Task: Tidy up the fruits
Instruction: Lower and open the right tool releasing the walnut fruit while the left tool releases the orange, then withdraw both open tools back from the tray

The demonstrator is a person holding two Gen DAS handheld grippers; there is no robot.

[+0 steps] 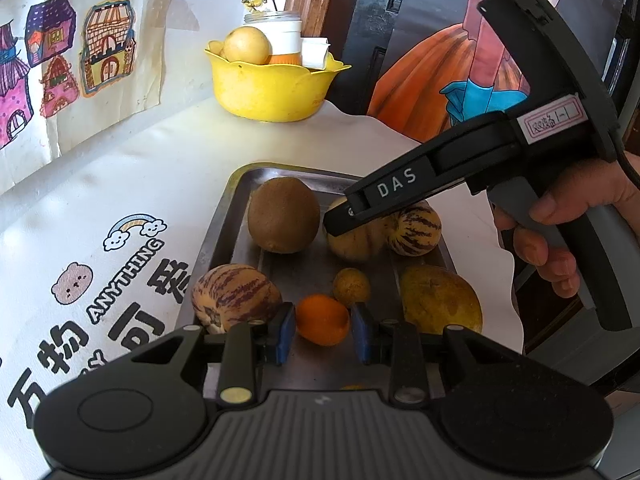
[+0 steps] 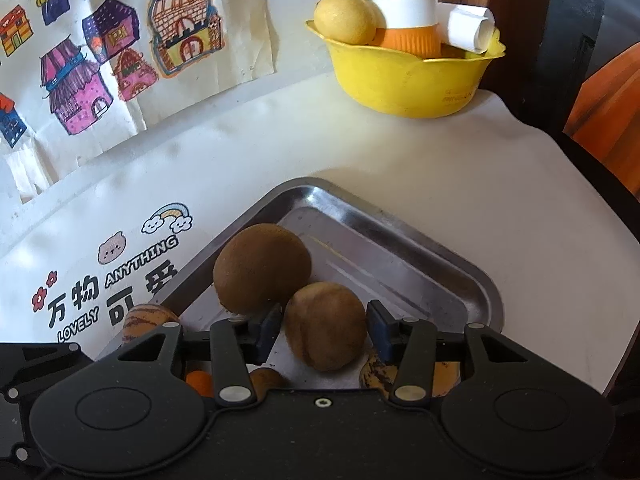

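A steel tray [image 1: 224, 220] [image 2: 400, 240] on the white table holds several fruits. My left gripper [image 1: 323, 332] is shut on a small orange [image 1: 322, 318] at the tray's near end, with its blue pads against both sides. My right gripper [image 2: 324, 328] is shut on a tan round fruit [image 2: 325, 326] [image 1: 356, 242]. From the left wrist view, the right gripper [image 1: 340, 220] reaches down onto that fruit from the right. Just left of it lies a big brown kiwi-like fruit [image 1: 284, 214] [image 2: 262, 268].
Also in the tray are two striped melons [image 1: 234, 296] [image 1: 414, 230], a small yellow-brown fruit [image 1: 352, 286] and a large yellow fruit [image 1: 440, 300]. A yellow bowl [image 1: 272, 88] [image 2: 412, 80] with a pear and a jar stands at the back. A hand [image 1: 560, 232] holds the right gripper.
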